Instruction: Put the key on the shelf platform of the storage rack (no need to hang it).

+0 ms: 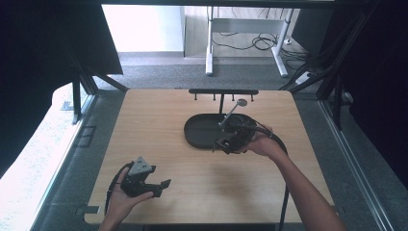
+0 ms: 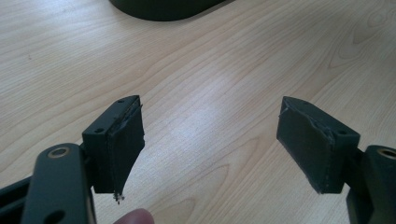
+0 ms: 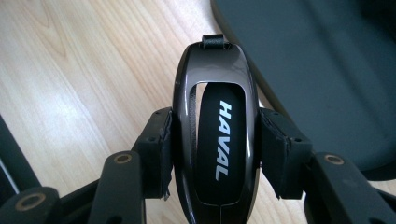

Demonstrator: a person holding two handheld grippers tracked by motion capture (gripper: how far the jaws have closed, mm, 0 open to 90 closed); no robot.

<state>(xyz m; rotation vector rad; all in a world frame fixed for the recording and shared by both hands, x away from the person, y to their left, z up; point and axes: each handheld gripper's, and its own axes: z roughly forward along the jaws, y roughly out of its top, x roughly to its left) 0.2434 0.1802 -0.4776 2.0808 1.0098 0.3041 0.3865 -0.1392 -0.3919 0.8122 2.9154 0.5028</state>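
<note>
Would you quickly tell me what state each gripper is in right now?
Left gripper: open, holding nothing.
Right gripper: shut on the HAVAL key fob.

The key fob [image 3: 217, 140] runs off the bottom edge in the right gripper view, its sides covered by the gripper's pads.

Glossy dark key fob [image 3: 215, 135] with white HAVAL lettering; black tray [image 3: 322, 70]; pale wood-grain table [image 2: 224, 79].

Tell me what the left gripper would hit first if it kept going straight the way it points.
Likely bare table first, since the open left gripper looks down at the wood; farther along that line lies the black tray, though depth is unclear.
</note>
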